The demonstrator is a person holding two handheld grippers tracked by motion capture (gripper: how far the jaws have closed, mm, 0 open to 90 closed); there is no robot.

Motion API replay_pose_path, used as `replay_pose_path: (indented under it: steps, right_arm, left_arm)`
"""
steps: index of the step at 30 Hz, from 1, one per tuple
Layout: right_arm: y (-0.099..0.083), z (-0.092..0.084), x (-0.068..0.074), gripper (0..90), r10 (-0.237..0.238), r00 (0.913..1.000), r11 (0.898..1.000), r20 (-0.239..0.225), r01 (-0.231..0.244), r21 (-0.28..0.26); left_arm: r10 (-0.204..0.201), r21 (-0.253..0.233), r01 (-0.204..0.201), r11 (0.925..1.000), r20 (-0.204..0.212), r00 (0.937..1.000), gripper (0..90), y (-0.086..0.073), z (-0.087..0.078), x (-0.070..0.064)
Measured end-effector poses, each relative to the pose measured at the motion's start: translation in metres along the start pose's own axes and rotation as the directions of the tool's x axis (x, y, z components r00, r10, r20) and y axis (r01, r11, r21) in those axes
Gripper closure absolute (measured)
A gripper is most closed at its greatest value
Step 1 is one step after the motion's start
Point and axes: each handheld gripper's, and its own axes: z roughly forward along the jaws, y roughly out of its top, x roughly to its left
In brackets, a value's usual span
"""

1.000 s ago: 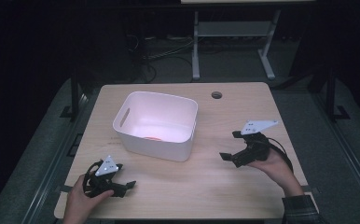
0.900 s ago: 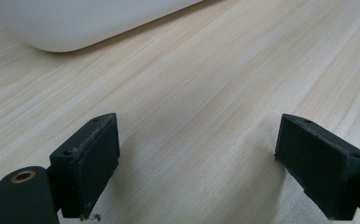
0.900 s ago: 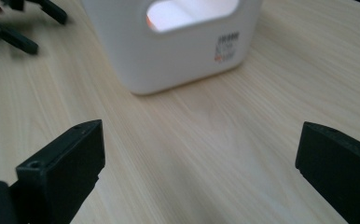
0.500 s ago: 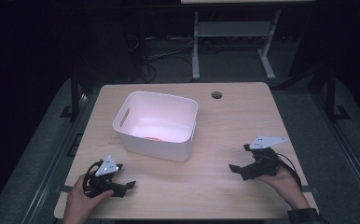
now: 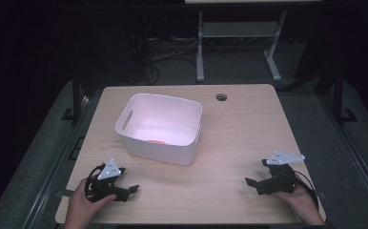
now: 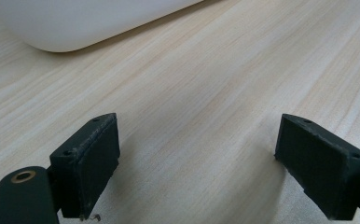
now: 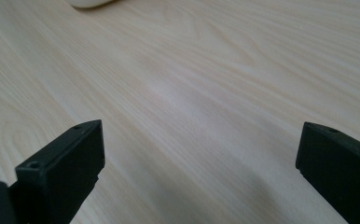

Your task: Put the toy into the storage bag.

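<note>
Resting near the table's near edge, left gripper and right gripper stand wide apart, empty; white bin holds something orange; work appears complete.

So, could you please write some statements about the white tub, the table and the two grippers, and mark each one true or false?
1. The white tub stands upright on the wooden table. True.
2. The left gripper is shut on the tub's rim. False: its jaws are open, holding nothing, apart from the tub.
3. Something orange lies in the tub. True, though too small to identify.
4. The right gripper hovers over the tub. False: it is low at the table's near right, jaws open.
5. The table has a round hole near its far edge. True.
</note>
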Motion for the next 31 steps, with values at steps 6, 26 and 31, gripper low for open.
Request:
replay_pose_path:
  steps: [6, 26, 31]
  right_arm:
    - [-0.011, -0.001, -0.002, 0.8, 0.014, 0.9995, 1.000, 0.027, -0.014, 0.006]
    - [-0.023, 0.008, -0.001, 0.8, 0.002, 0.9951, 0.998, 0.098, -0.008, 0.060]
    - [-0.023, 0.008, -0.001, 0.8, 0.002, 0.9951, 0.998, 0.098, -0.008, 0.059]
  left_arm:
    - [0.000, 0.000, 0.000, 1.0000, 0.000, 1.0000, 12.9, 0.000, 0.000, 0.000]
    - [0.000, 0.000, 0.000, 1.0000, 0.000, 1.0000, 12.8, 0.000, 0.000, 0.000]
    - [0.000, 0.000, 0.000, 1.0000, 0.000, 1.0000, 12.8, 0.000, 0.000, 0.000]
